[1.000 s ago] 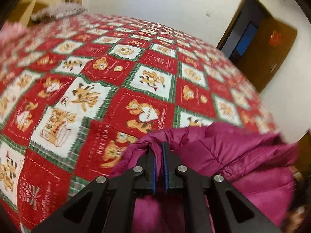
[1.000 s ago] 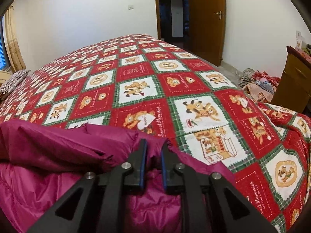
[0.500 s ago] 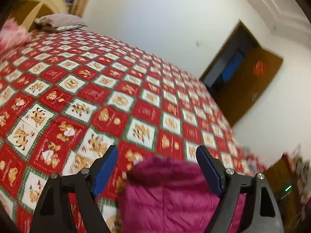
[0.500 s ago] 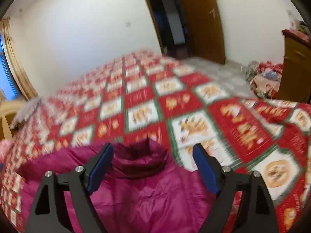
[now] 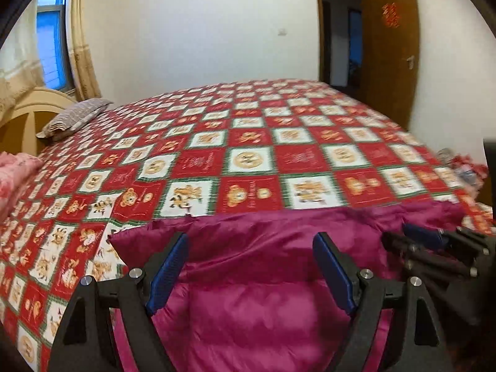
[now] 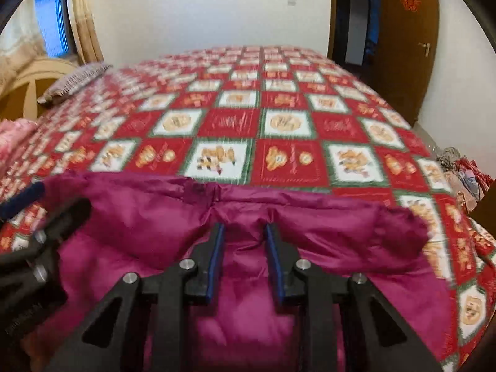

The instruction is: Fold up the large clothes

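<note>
The coat (image 5: 248, 297) is a puffy dark pink one. It lies on the near part of the bed (image 5: 248, 142), close to the cameras. Its long side runs left to right across both views, and its far folded edge makes a line from side to side. A small dark bit sits at the middle of that edge in the right view; it may be a zip, but the picture is too blurry to be sure.

The left tool (image 5: 249, 266) is spread wide above the coat and grips nothing. The right tool (image 6: 245, 260) is closing, with its two blue pads near each other. A bit of coat shows between them, but the pads do not seem to press on it yet.

The bed has a red, white and green cover with little bears in squares. A grey pillow (image 5: 74, 117) lies at the far left by a cream headboard (image 5: 28, 114). Something pink (image 5: 15, 176) lies at the left edge. Behind the bed are a white wall, a window (image 5: 51, 49) with a curtain (image 5: 82, 46), and a brown door (image 5: 390, 49) that stands open. A heap of clothes (image 6: 462, 170) lies on the floor to the right.
</note>
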`<state>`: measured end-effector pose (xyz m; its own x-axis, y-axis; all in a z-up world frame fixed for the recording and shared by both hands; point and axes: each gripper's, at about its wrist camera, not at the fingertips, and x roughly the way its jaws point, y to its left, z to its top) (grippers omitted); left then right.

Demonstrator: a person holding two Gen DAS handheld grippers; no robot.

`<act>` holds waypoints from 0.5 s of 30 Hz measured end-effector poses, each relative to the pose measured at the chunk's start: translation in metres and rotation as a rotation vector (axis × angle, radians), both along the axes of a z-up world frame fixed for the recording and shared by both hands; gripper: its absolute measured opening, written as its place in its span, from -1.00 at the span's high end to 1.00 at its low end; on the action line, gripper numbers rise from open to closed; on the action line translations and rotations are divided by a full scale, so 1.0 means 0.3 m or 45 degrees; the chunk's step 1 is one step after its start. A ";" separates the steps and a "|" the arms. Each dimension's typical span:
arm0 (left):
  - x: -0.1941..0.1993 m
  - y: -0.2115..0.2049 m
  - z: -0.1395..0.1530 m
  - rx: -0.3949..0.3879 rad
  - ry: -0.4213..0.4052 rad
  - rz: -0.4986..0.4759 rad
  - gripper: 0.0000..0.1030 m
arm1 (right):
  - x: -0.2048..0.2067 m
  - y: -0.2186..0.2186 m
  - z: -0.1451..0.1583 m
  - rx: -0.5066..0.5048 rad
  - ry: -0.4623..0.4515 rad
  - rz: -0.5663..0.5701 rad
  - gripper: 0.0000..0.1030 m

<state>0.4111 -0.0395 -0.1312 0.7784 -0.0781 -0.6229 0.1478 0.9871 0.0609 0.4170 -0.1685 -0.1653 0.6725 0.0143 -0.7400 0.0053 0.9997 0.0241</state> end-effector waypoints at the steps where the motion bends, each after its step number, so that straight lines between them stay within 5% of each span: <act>1: 0.016 0.004 -0.016 0.003 0.015 0.008 -0.60 | 0.001 -0.012 -0.016 -0.002 0.007 0.001 0.40; 8: 0.124 0.085 -0.166 -0.207 0.174 0.036 -0.64 | -0.001 -0.029 -0.070 0.023 -0.011 0.000 0.41; 15: 0.150 0.054 -0.208 -0.192 0.217 0.038 -0.69 | -0.013 -0.081 -0.042 0.154 -0.005 -0.037 0.47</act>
